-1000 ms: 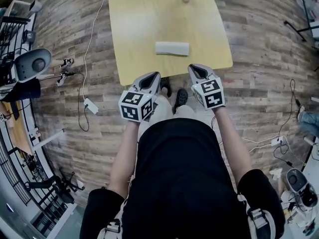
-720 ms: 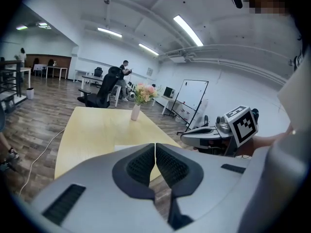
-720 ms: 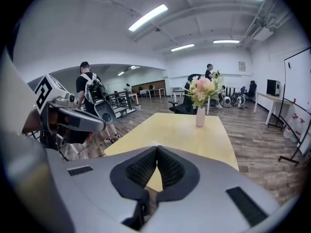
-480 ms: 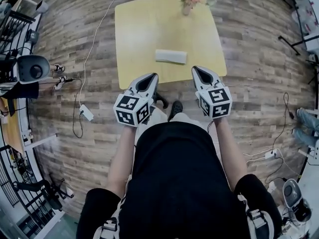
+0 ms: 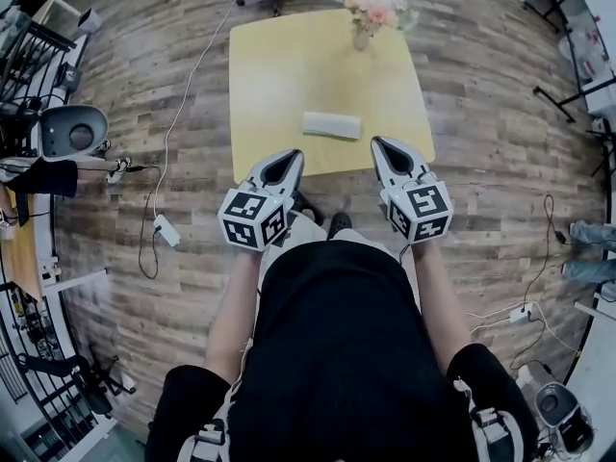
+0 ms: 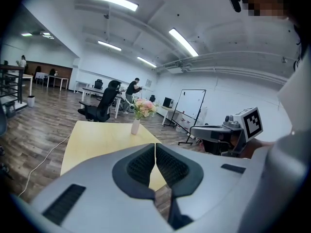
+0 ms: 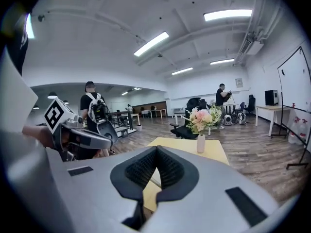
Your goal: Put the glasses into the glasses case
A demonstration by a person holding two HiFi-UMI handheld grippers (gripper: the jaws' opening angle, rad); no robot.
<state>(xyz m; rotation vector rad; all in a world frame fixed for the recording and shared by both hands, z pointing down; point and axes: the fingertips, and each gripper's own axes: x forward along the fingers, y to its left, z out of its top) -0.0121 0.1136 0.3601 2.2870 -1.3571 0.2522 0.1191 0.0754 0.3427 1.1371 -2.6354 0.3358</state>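
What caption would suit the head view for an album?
Left claw and right claw, both shut and empty, at a yellow table holding a white glasses case and flower vase.

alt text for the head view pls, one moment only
Seen from above, a person holds the left gripper and right gripper, both shut and empty, by the near edge of a yellow table. A white glasses case lies on it, with a flower vase at the far edge.
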